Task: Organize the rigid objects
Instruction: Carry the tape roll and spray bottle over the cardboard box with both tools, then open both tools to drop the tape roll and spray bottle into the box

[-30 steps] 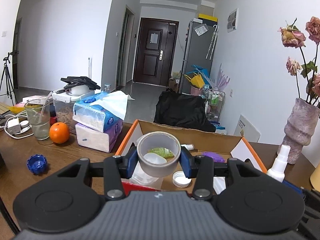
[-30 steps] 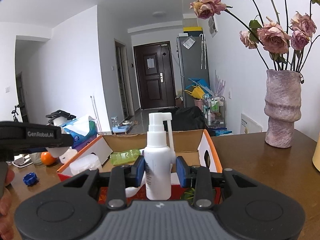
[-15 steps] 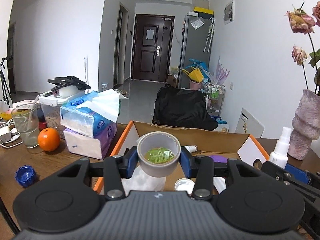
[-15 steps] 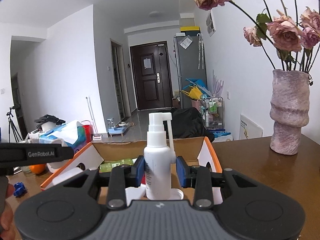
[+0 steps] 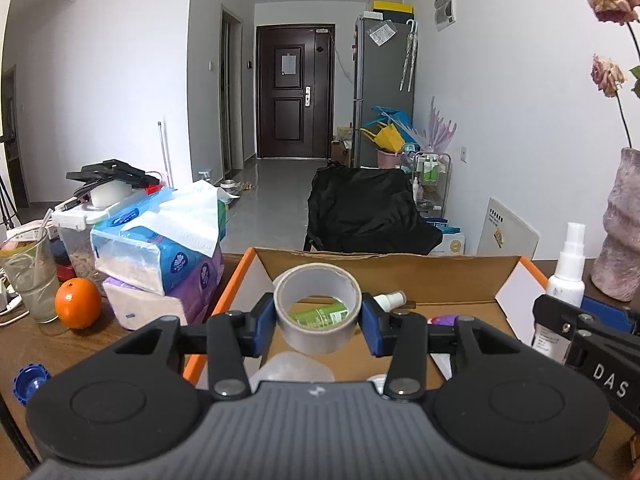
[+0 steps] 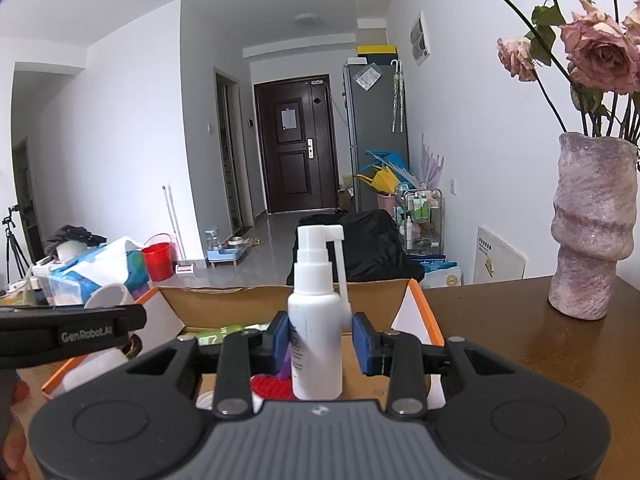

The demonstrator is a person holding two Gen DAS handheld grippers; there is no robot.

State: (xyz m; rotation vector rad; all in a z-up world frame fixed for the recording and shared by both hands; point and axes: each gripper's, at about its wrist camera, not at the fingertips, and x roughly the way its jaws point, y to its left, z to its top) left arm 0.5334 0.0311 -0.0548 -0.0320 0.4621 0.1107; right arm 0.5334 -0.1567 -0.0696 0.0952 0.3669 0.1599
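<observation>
The left fingers (image 5: 319, 317) are clamped on one roll of tape (image 5: 318, 306), held with its hole facing the camera above the open box (image 5: 432, 280). The right fingers (image 6: 320, 344) are clamped on one white spray bottle (image 6: 316, 320), upright, over the same box's right end. Inside the box lie a green packet (image 5: 320, 315) seen through the roll, a small white bottle (image 5: 390, 300), a white cap (image 6: 206, 399), something purple (image 5: 440, 320) and something red (image 6: 272, 386). The box stands on a brown worktop (image 6: 520, 320). Left of it sit two tissue packs (image 5: 160, 264) stacked, one orange (image 5: 77, 303), one glass (image 5: 30, 276) and one blue cap (image 5: 30, 380). To the right stands one pink vase (image 6: 592, 224) of roses. Readable writing: "GenRobot.AI" on the left gripper's side, "DAS" on the right one's.
</observation>
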